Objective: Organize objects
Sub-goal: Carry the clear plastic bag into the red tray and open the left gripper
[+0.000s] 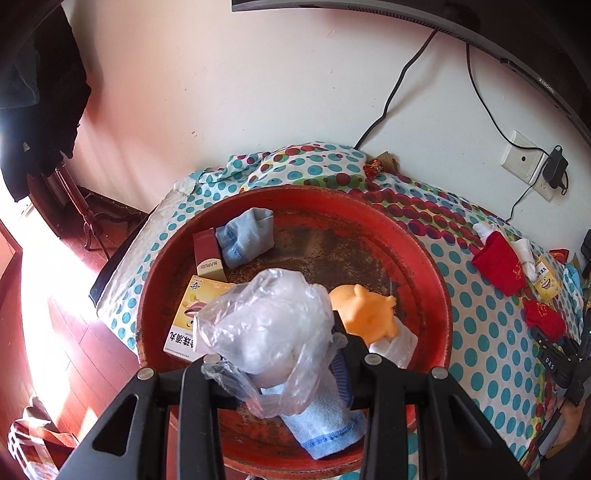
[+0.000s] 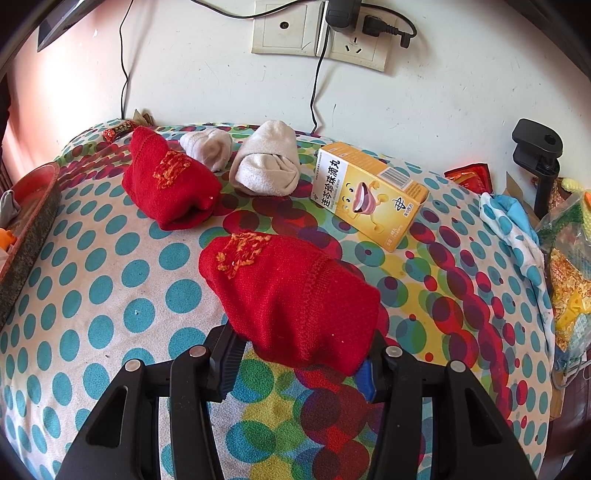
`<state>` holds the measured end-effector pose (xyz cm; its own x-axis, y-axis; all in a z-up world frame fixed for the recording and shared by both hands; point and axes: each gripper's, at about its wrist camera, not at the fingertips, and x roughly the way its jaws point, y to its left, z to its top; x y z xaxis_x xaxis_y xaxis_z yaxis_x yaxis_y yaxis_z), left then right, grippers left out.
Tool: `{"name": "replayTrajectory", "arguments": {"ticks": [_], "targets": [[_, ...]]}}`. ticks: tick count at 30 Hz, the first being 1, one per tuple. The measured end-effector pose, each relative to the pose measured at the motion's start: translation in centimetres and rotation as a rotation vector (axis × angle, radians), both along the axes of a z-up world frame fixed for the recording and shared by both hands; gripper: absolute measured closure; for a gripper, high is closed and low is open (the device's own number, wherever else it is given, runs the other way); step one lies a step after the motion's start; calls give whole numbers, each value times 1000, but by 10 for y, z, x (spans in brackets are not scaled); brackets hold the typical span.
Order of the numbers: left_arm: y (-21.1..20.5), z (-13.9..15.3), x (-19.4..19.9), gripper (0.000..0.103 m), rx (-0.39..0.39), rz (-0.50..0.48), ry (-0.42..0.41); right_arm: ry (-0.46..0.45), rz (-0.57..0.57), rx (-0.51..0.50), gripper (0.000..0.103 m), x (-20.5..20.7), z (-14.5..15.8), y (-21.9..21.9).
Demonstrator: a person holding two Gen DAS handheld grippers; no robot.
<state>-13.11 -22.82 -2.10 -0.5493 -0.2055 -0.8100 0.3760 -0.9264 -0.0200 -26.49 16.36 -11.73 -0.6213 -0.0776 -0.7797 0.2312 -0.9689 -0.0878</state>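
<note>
My left gripper (image 1: pixel 275 356) is over a round red tray (image 1: pixel 439 295) and is shut on a crumpled clear plastic bag (image 1: pixel 266 321). In the tray lie a yellow medicine box (image 1: pixel 192 317), a dark red box (image 1: pixel 208 254), a blue sock roll (image 1: pixel 245 236), an orange toy (image 1: pixel 364 308) and a blue cloth (image 1: pixel 321 424). My right gripper (image 2: pixel 301 360) is open, with its fingers on either side of a rolled red sock (image 2: pixel 291 299) that lies on the dotted cloth. A second red sock (image 2: pixel 166 181), two white sock rolls (image 2: pixel 266 162) and a yellow box (image 2: pixel 369 192) lie behind it.
The dotted tablecloth (image 2: pixel 110 280) covers the table against a white wall with sockets (image 2: pixel 317 33) and cables. The tray's rim (image 2: pixel 33 206) shows at the left in the right wrist view. Bags and a black clamp (image 2: pixel 535 155) stand at the right edge.
</note>
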Motion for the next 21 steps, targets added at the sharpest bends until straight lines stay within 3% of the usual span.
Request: {"name": "replayTrajectory", "arguments": {"ticks": [12,21], "targets": [[-28,-26,-13,67,9,22,-58,3,0,14,55,-1,0,0],[-30,-42,-22,66,3,-89,-89,4,-1,16,55,-1,0,1]]}}
